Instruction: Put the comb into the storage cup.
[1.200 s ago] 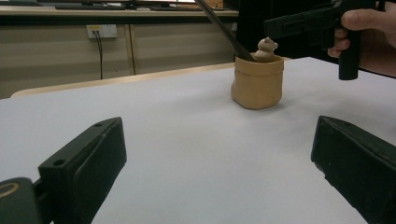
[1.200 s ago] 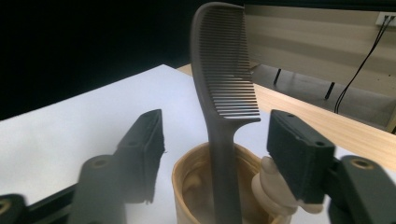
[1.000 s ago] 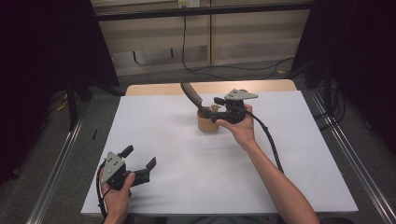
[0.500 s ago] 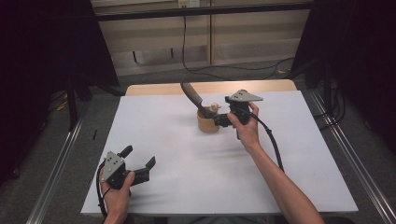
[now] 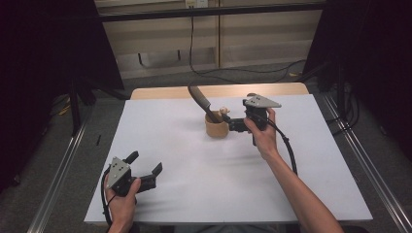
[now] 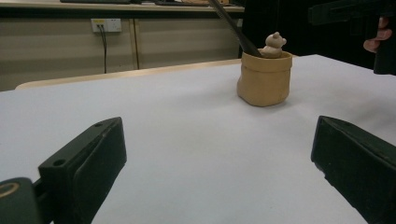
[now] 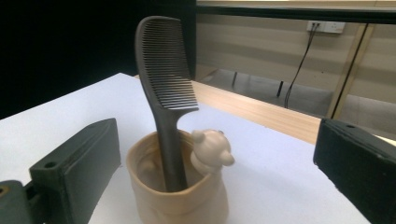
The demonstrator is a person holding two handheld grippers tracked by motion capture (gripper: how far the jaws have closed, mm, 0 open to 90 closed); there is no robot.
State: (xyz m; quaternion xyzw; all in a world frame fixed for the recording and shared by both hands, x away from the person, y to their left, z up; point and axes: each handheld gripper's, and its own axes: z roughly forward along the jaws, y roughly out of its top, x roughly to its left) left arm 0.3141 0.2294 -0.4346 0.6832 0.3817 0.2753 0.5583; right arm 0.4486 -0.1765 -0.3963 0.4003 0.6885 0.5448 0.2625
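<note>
Right tool (image 5: 232, 124) held wide open just beside the tan cup (image 5: 216, 128), jaws apart and gripping nothing, pointing at the cup's right side from the person's right hand (image 5: 263, 138). Left tool (image 5: 145, 169) likewise spread wide and empty, resting low near the front left corner of the table (image 5: 291, 194) in the left hand (image 5: 121, 201), well apart from the cup. From the right tool's own camera, seen close up: dark comb (image 7: 166, 88) standing in the cup (image 7: 177, 205), handle down inside, teeth uppermost and leaning away, with a small pale bear figure (image 7: 211, 150) perched at the rim beside the handle; cup framed between the two black jaws but touched by neither. From the left tool's camera, seen low across the white surface: cup (image 6: 264, 79) far off toward the upper right, bear (image 6: 273, 45) peeking over its rim, comb handle (image 6: 233, 28) rising out of frame, and the other hand's fingers (image 6: 377, 41) with dark tool body at the right edge. From above: comb (image 5: 200, 101) slanting up and to the left out of the cup, wooden table edge (image 5: 218, 90) showing behind the white cover, cable (image 5: 286, 148) trailing along the right forearm, floor cables (image 5: 228, 73) and metal rails (image 5: 359, 160) around the table. Nothing lying between either tool and the cup.
</note>
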